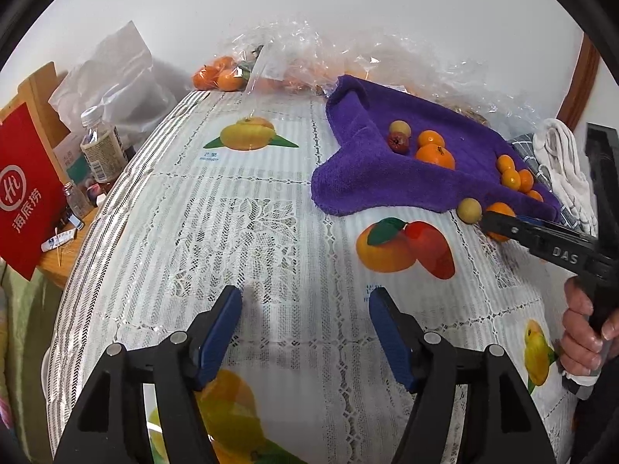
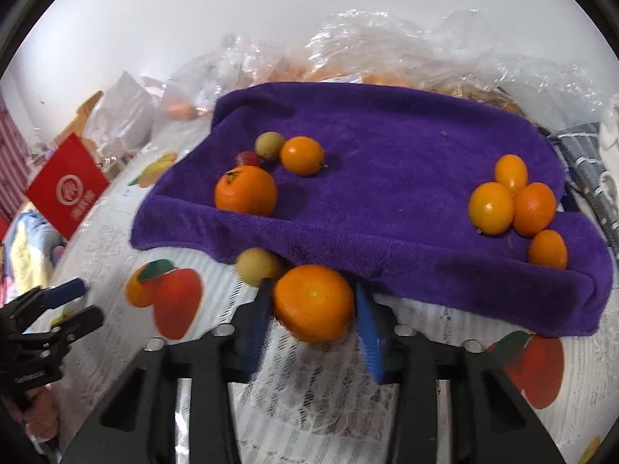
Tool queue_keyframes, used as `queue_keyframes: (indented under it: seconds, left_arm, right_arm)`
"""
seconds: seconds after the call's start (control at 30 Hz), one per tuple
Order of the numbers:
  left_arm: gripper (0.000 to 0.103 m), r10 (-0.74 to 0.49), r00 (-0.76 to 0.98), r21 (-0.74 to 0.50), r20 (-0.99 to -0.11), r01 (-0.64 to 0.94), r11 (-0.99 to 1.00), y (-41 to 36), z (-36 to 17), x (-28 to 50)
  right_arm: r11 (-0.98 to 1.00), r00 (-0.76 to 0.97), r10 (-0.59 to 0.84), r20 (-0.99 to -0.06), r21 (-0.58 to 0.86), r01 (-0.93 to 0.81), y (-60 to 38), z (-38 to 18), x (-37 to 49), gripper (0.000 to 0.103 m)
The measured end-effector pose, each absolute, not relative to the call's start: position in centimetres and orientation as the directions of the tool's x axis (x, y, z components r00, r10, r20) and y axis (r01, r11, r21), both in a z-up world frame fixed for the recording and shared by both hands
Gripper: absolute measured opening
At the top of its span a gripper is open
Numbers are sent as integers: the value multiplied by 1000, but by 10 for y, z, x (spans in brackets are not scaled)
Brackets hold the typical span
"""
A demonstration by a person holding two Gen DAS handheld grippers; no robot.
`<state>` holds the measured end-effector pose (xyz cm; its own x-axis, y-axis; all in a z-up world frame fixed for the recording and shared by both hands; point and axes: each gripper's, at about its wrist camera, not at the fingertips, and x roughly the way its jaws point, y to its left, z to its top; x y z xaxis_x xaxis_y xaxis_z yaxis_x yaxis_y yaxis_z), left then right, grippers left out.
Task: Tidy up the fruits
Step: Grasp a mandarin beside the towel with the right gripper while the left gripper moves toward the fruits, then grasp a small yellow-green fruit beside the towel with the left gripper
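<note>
A purple towel (image 2: 387, 162) lies on the table and shows in the left wrist view (image 1: 371, 178) too. On its left part sit a big mandarin (image 2: 245, 190), a small orange (image 2: 302, 155), a red fruit (image 2: 247, 158) and a yellow-green fruit (image 2: 269, 145). On its right part sit several small kumquats (image 2: 514, 201). My right gripper (image 2: 313, 309) is shut on a mandarin (image 2: 313, 301) just in front of the towel's edge. A yellow-green fruit (image 2: 257, 266) lies beside its left finger. My left gripper (image 1: 305, 332) is open and empty above the tablecloth.
Clear plastic bags with more oranges (image 1: 216, 75) stand along the back wall. A bottle (image 1: 102, 147) and a red bag (image 1: 27, 189) stand on a side table at the left. White cloths (image 1: 561, 162) lie at the right. The lace tablecloth (image 1: 240, 232) has printed fruit pictures.
</note>
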<state>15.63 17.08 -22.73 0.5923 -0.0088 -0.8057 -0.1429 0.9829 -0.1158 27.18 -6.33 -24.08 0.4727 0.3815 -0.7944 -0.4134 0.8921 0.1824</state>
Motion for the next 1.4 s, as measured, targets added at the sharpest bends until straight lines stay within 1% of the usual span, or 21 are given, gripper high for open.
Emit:
queue_keyframes:
  seconds: [0.27, 0.4, 0.5, 0.6, 0.67, 0.83, 0.93, 1.0, 1.07, 1.13, 1.23, 1.4]
  left_arm:
    - [66, -84, 585, -187, -807, -117, 975, 157, -224, 164]
    - [66, -77, 574, -166, -816, -105, 980, 139, -224, 174]
    - [66, -55, 562, -147, -825, -120, 982, 132, -224, 178]
    - [66, -59, 558, -152, -828, -122, 981, 131, -224, 179]
    - [66, -56, 557, -148, -828, -121, 982, 128, -224, 179]
    - [64, -100, 555, -154, -826, -52, 987, 106, -222, 189]
    - [63, -125, 563, -159, -817, -11, 987, 88, -220, 202]
    - [58, -136, 562, -162, -816, 3, 987, 78, -220, 214]
    - [56, -158, 558, -177, -814, 21, 984, 69, -221, 225]
    - [54, -152, 553, -167, -819, 24, 986, 60, -222, 236]
    - [47, -180, 546, -190, -818, 39, 981, 53, -224, 246]
    - [44, -165, 573, -188, -803, 18, 982, 47, -227, 255]
  right_arm:
    - [921, 525, 337, -782, 157, -357, -114, -225, 255, 40]
    - [931, 537, 300, -789, 118, -346, -136, -226, 247, 40]
    - [932, 519, 297, -802, 124, -341, -144, -234, 247, 40]
    - [930, 493, 297, -818, 132, -342, -146, -243, 246, 40]
    - [928, 504, 297, -811, 121, -351, -146, -245, 243, 40]
    - [929, 529, 296, -796, 111, -353, -153, -238, 240, 40]
    - [939, 553, 291, -781, 121, -323, -166, -233, 243, 40]
    - [949, 565, 274, -778, 122, -292, -176, -233, 246, 40]
    - [953, 569, 272, -776, 135, -270, -184, -236, 248, 40]
    - [953, 562, 282, -778, 161, -256, -192, -239, 249, 40]
    - [951, 550, 297, -780, 192, -241, -199, -245, 251, 40]
    - [951, 572, 302, -763, 197, -240, -201, -242, 247, 40]
